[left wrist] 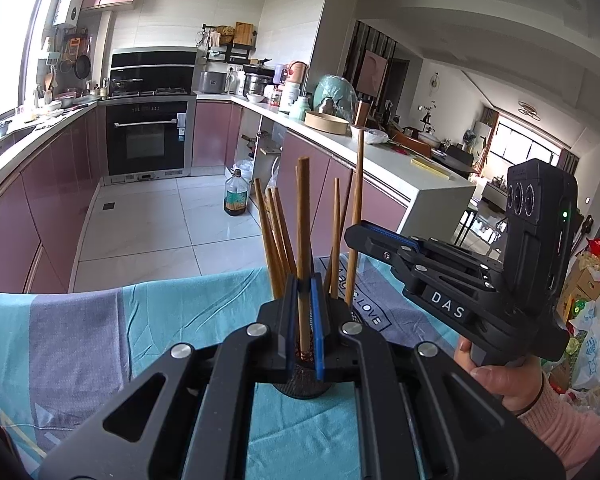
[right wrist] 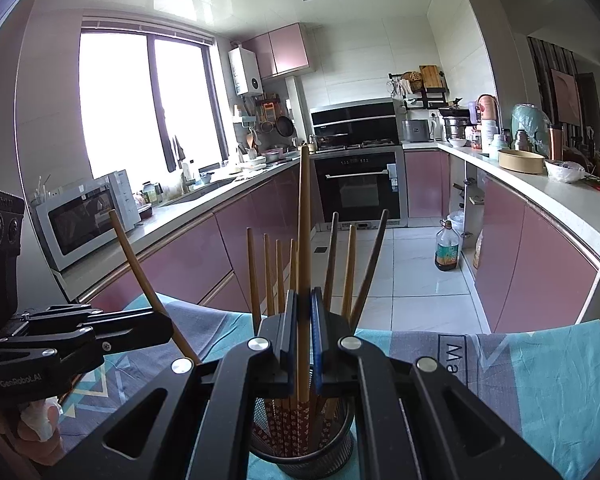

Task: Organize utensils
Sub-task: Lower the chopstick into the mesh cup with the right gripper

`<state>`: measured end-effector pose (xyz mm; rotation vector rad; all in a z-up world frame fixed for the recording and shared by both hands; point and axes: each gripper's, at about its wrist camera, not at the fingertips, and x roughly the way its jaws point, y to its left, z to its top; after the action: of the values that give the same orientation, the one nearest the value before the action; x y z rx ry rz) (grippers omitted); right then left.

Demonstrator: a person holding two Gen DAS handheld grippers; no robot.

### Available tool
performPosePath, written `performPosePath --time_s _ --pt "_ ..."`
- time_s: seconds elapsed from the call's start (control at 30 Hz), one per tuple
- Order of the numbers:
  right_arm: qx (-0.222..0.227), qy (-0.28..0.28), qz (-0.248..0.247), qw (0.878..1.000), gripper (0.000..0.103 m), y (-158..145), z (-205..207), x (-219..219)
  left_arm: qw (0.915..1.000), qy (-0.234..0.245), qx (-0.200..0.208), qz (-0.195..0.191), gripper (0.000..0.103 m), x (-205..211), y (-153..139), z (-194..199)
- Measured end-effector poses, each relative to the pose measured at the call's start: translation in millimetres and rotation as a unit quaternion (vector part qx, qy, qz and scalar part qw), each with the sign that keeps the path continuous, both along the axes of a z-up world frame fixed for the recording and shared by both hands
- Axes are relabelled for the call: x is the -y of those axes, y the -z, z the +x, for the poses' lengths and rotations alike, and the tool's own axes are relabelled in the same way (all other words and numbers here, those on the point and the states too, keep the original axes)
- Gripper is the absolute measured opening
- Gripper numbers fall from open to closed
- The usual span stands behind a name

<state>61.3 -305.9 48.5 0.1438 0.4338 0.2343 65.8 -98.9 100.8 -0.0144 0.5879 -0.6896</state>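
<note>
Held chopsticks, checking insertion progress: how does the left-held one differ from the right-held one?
From the right wrist, the left chopstick leans steeply; the right chopstick stands upright. The right chopstick's patterned end is inside the mesh holder; whether the left chopstick's reaches in is unclear. Both are brown, clamped in shut jaws.

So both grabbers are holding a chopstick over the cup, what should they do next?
Probably lower the right gripper a bit more, then open its fingers. Its chopstick already points down into the mesh holder among the other chopsticks, so it looks ready to drop in. The left gripper holds its own chopstick over the holder and could follow.
</note>
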Motion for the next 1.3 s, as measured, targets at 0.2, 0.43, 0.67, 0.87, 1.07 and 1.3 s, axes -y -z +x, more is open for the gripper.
performPosePath --time_s 0.2,0.43,0.67,0.87,1.07,1.3 --pt "-0.003 0.002 -0.004 1.000 0.005 2.4 0.8 -2.7 1.0000 0.001 -0.003 0.008 0.007 1.7 -2.1 4.8" --pt "-0.005 0.005 -0.005 1.000 0.005 6.3 1.1 -2.5 0.9999 0.002 -0.003 0.015 0.007 6.9 0.6 7.6" --pt "-0.010 0.001 -0.009 1.000 0.005 8.8 1.2 -4.6 0.9998 -0.002 -0.008 0.020 0.007 11.7 5.2 15.4" --pt "-0.017 0.000 -0.010 1.000 0.005 12.7 2.6 -3.5 0.9995 -0.006 -0.012 0.029 0.008 16.6 12.4 22.1" --pt "-0.025 -0.003 -0.012 1.000 0.005 15.2 6.9 -4.5 0.9991 -0.008 -0.018 0.037 0.008 22.1 17.6 36.5" --pt "-0.035 -0.006 -0.016 0.999 0.005 19.7 9.9 -7.4 0.9990 -0.009 -0.018 0.040 0.008 28.1 26.0 42.8"
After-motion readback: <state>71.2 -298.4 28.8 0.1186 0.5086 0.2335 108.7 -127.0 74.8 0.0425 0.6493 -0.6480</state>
